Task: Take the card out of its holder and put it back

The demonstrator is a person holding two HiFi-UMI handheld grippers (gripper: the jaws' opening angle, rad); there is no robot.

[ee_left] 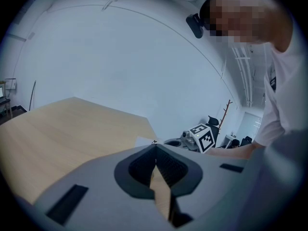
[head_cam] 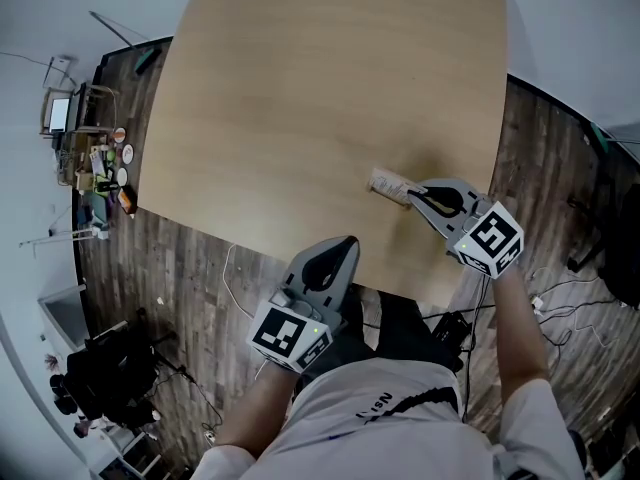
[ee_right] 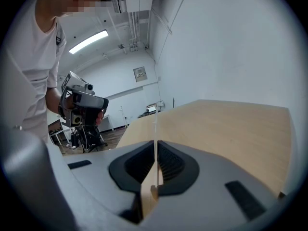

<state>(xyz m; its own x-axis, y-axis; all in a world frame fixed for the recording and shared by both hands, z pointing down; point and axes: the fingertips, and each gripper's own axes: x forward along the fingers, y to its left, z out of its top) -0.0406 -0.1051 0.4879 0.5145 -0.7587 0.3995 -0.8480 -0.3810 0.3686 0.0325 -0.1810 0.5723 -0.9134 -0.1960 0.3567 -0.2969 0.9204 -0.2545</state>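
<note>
Right gripper view shows the right gripper (ee_right: 155, 146) clamped on a thin white card (ee_right: 155, 124), edge-on, while the left gripper (ee_left: 155, 148) sits closed and empty; putting it back likely remains.

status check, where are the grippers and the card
Left gripper shut, empty, by the table's near edge. Right gripper shut on the card, at the holder. Nothing in the way.

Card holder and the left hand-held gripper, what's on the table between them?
Nothing: in the head view only bare table separates the left hand-held gripper from the card holder.
</note>
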